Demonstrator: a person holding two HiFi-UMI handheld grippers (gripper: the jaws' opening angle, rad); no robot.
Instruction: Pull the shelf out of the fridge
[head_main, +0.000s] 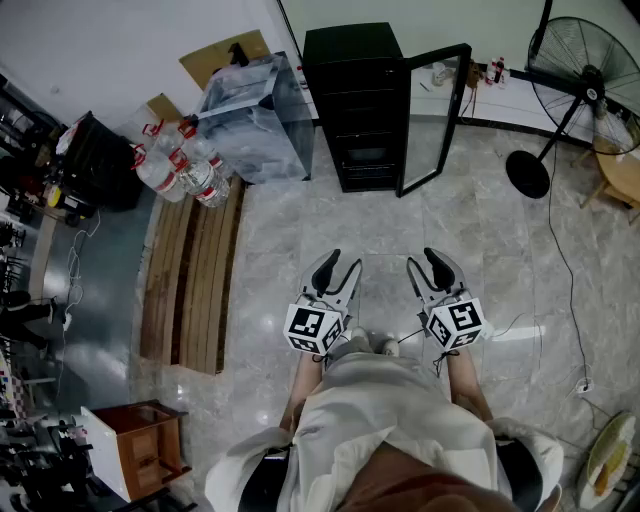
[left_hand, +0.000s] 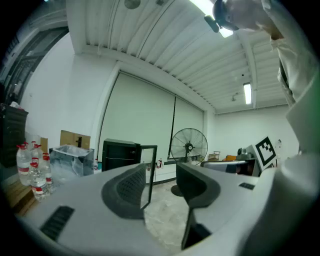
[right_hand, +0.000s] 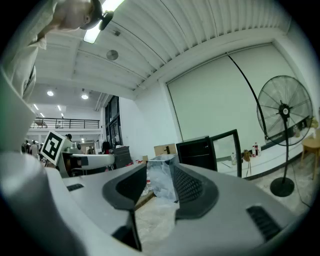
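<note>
A black fridge (head_main: 365, 105) stands at the far wall, its glass door (head_main: 435, 115) swung open to the right. Dark shelves (head_main: 366, 155) show inside, too small to tell apart. I stand a few steps back from it on the marble floor. My left gripper (head_main: 342, 265) and right gripper (head_main: 424, 262) are held side by side in front of the person's body, both pointing at the fridge. In the left gripper view the left gripper (left_hand: 160, 182) stands open and empty, the fridge (left_hand: 120, 155) far beyond. The right gripper (right_hand: 160, 185) is also open, with nothing between its fingers.
A clear plastic-wrapped box (head_main: 255, 120) sits left of the fridge, with water bottles (head_main: 180, 165) and wooden planks (head_main: 195, 280) beside it. A standing fan (head_main: 585, 80) is at the right, its cable (head_main: 565, 270) trailing over the floor. A small wooden cabinet (head_main: 140, 445) stands near left.
</note>
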